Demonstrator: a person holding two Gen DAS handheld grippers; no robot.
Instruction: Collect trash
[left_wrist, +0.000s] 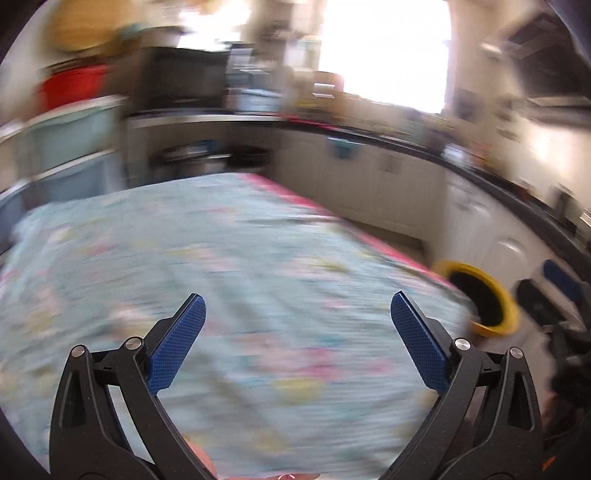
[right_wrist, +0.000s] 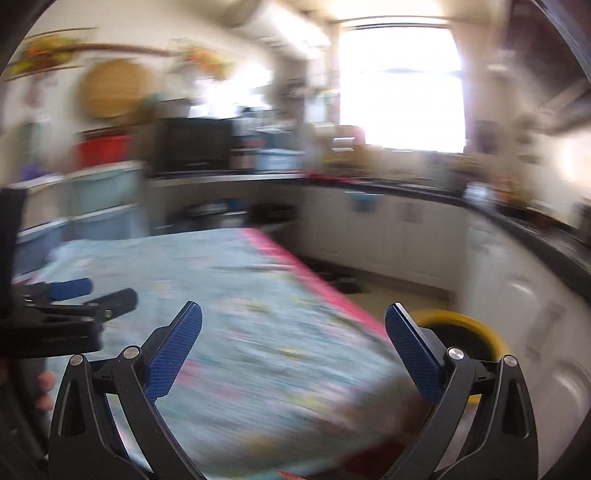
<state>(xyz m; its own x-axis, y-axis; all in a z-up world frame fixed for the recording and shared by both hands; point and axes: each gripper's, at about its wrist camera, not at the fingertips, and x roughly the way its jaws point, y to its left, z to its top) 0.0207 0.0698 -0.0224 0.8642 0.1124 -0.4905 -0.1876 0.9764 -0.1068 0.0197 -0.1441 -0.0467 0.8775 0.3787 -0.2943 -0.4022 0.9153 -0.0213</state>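
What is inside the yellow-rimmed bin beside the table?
The yellow-rimmed bin shows only a dark interior; blur and shadow hide any contents. The tablecloth edge covers part of its near rim. Both claws, left and right, are open and empty.

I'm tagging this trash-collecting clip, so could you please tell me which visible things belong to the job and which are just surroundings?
Belongs to the job:
- yellow-rimmed bin, on the floor past the table's right edge
- left gripper, open and empty
- right gripper, open and empty

Just surroundings:
- floral tablecloth; blur hides any trash on it
- black appliance
- red container
- window
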